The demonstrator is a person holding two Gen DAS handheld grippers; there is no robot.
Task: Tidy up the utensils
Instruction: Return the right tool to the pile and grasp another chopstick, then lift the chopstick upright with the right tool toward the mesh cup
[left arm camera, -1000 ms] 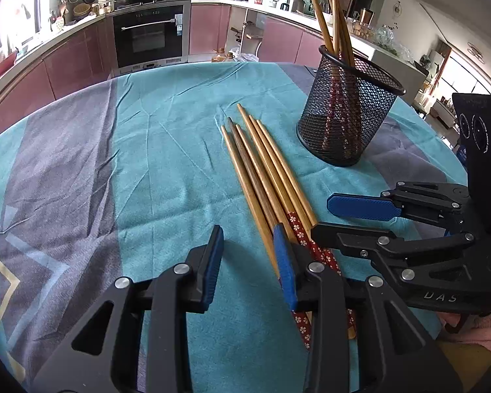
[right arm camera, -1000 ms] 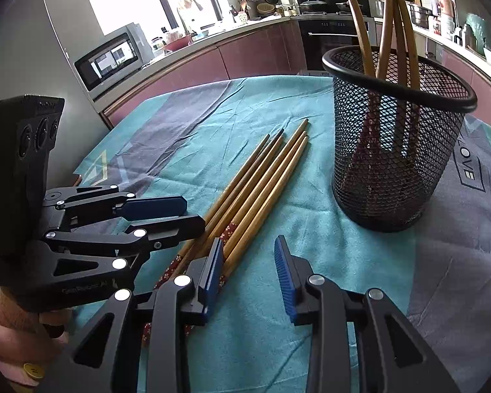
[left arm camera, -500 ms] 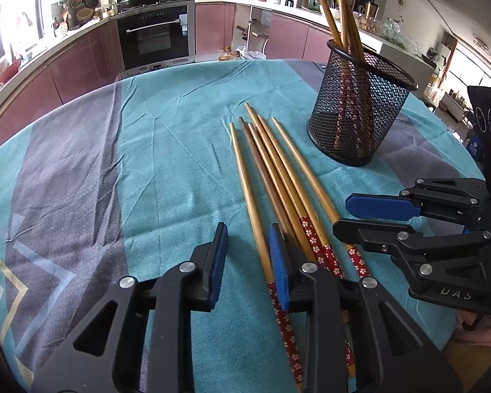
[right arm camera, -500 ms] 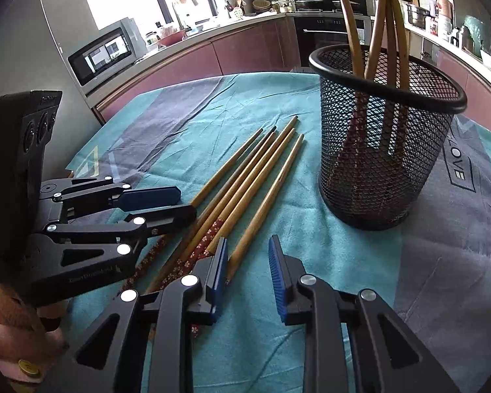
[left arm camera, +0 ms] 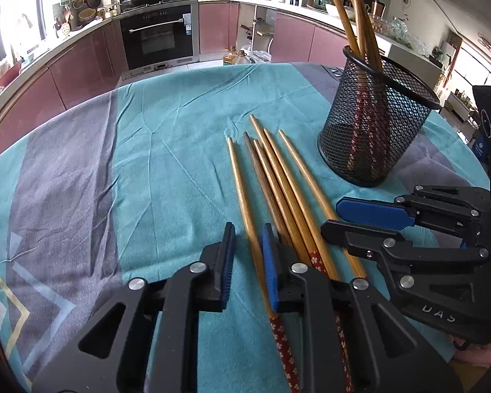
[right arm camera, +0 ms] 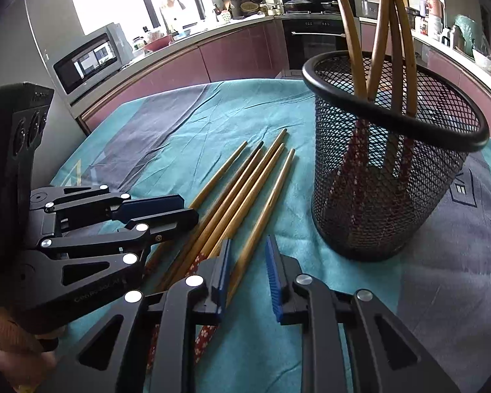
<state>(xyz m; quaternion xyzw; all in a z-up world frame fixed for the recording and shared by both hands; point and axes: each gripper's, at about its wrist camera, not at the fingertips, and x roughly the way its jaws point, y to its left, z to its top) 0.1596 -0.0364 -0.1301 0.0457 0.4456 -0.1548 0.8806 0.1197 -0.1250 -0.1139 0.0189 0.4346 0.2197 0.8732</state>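
Several wooden chopsticks [left arm camera: 278,177] with red flowered handles lie side by side on the teal tablecloth; they also show in the right wrist view [right arm camera: 245,183]. A black mesh holder [left arm camera: 373,127] stands to their right with several chopsticks upright in it, also seen close in the right wrist view [right arm camera: 392,170]. My left gripper [left arm camera: 247,258] is open, its jaws straddling the leftmost chopstick [left arm camera: 242,190]. My right gripper [right arm camera: 245,271] is open, its jaws straddling the rightmost chopstick [right arm camera: 271,196]. Each gripper shows in the other's view, the right one [left arm camera: 350,219] and the left one [right arm camera: 183,211].
The round table has a teal and grey cloth [left arm camera: 147,170]. Kitchen cabinets and an oven [left arm camera: 157,36] run along the back. A microwave [right arm camera: 88,62] stands at the left of the right wrist view.
Both grippers have moved down and in over the chopstick handles. The left jaws now straddle the leftmost chopstick, the right jaws the rightmost. The chopsticks have spread apart a little.
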